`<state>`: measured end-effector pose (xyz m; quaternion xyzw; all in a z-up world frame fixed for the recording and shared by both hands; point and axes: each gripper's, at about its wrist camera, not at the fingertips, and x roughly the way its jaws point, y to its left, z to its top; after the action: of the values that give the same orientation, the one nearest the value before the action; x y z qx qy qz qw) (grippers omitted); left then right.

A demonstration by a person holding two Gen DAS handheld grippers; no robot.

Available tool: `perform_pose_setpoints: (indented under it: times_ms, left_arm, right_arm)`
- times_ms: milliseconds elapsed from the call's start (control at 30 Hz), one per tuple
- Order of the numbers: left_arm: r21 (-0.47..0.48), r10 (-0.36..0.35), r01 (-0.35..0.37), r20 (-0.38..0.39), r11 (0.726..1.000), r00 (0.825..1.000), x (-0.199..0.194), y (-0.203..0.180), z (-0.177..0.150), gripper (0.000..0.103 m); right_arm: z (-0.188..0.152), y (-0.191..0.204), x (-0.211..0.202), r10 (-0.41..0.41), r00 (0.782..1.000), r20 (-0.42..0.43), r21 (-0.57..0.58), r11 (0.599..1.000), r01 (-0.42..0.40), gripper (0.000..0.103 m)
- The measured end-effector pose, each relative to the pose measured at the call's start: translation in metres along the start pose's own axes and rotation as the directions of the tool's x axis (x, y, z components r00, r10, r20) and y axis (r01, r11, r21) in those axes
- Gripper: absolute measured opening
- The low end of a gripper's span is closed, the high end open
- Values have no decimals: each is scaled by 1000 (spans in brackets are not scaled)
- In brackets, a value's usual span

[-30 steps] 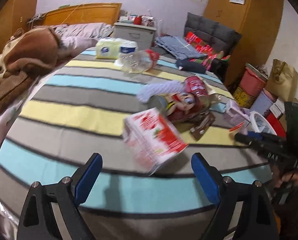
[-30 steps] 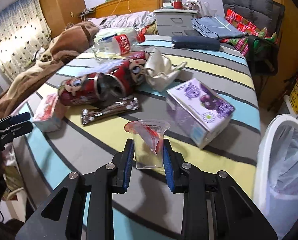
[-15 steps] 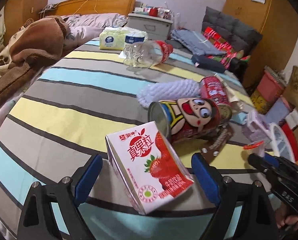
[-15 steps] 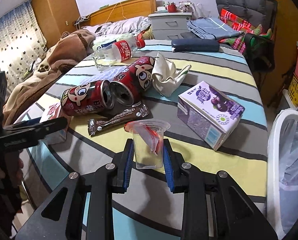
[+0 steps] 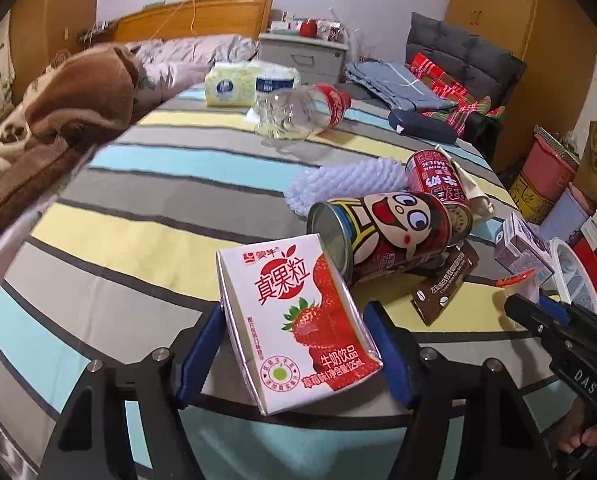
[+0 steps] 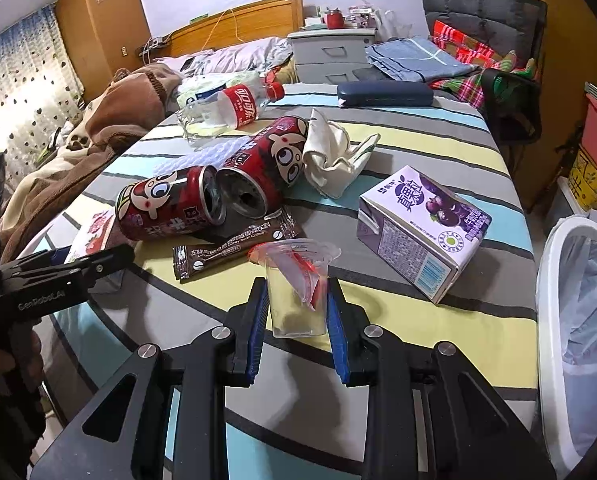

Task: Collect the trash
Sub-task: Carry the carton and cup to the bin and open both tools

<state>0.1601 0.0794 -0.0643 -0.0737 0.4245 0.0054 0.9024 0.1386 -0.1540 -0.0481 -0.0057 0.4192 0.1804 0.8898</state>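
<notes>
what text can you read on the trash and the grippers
"真果粒", "牛奶饮品": strawberry carton
"真果粒": purple carton
"MILK DRINK": far can
"GenRobot.AI": left gripper
"DAS": right gripper
Coffee sachet, bottle label: print too small to read.

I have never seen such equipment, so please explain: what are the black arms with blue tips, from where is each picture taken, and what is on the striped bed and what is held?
No robot here: a person holds a two-finger gripper in each hand, with a camera on each looking along its fingers. The left gripper closes around a strawberry milk carton. The right gripper holds a clear plastic cup. On the striped bed lie two red cans, a coffee sachet, a purple carton, a crumpled cloth and an empty bottle. A white bin stands beside the bed.
</notes>
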Motion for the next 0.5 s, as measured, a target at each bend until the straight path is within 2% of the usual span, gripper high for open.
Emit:
perform_pose_setpoints:
  times_ms: [300, 500]
  left_arm:
    - [61, -2, -2, 65, 998, 998, -35, -8, -6, 71]
    - [131, -67, 54, 95, 990, 993, -56, -37, -5, 71]
  right_arm:
    - [-4, -2, -8, -2, 1000, 24, 44, 999, 1, 29]
    - [-9, -8, -21, -20, 999, 51, 77, 997, 16, 29]
